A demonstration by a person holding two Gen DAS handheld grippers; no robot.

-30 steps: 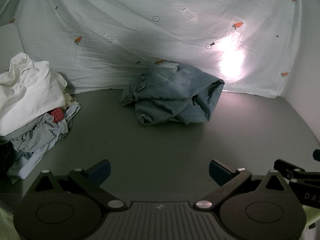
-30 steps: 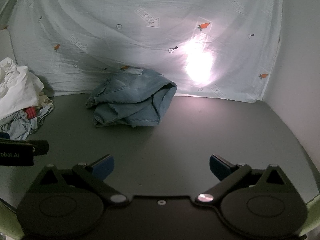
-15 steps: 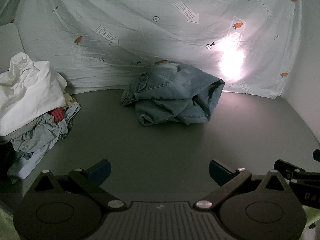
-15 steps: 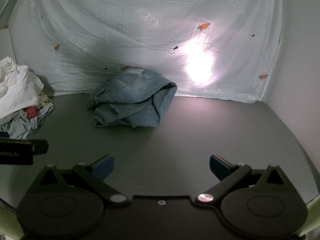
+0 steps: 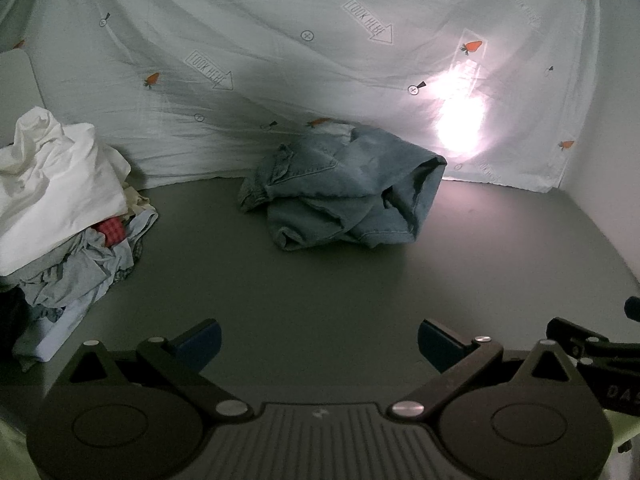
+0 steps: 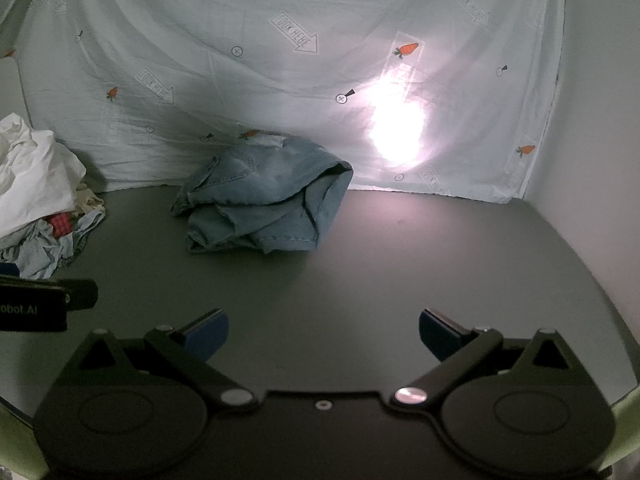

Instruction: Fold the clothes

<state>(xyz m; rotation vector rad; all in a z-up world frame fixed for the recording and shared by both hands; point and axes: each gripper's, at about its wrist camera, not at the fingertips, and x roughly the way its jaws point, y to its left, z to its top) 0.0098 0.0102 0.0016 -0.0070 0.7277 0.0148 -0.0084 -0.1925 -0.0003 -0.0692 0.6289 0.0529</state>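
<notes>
A crumpled pair of light blue denim shorts (image 5: pixel 340 196) lies on the dark grey table near the back sheet; it also shows in the right wrist view (image 6: pixel 264 204). My left gripper (image 5: pixel 319 344) is open and empty, low over the near table, well short of the denim. My right gripper (image 6: pixel 323 334) is open and empty too, also well short of it. The right gripper's body shows at the right edge of the left wrist view (image 5: pixel 600 356), and the left gripper's body at the left edge of the right wrist view (image 6: pixel 40 304).
A pile of mixed clothes topped by a white garment (image 5: pixel 60 208) sits at the table's left; it also shows in the right wrist view (image 6: pixel 40 208). A pale printed sheet (image 5: pixel 320 60) hangs behind, with a bright light spot (image 5: pixel 460 128). A white wall (image 6: pixel 600 120) closes the right side.
Both grippers have crept slightly forward and the view has shifted a little. Both stay open and the clothes have not moved.
</notes>
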